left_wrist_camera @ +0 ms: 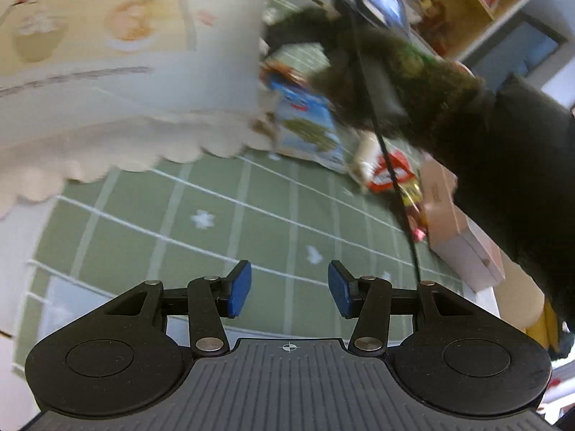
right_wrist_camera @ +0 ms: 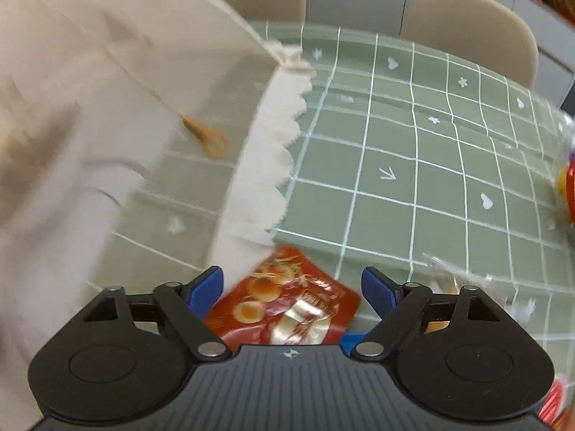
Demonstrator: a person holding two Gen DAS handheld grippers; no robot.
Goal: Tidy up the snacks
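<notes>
Snacks: a blue packet [left_wrist_camera: 305,125] and a red-and-white packet [left_wrist_camera: 386,172] lie on the green checked tablecloth [left_wrist_camera: 215,222] at centre right of the left wrist view.
Red packet [right_wrist_camera: 287,309]: lies at lower centre of the right wrist view, on the cloth, partly under the cream fabric's edge.
Cream scalloped fabric [right_wrist_camera: 107,89]: blurred, fills the upper left of both views.
Left gripper [left_wrist_camera: 289,289]: jaws moderately apart, 2 blue pads with nothing between them, above bare cloth.
Right gripper [right_wrist_camera: 293,287]: jaws wide apart, the red packet showing between them; contact cannot be told.
Cardboard box [left_wrist_camera: 460,230]: right edge of the left view.
Chairs [right_wrist_camera: 467,32]: 2, beyond the table.
</notes>
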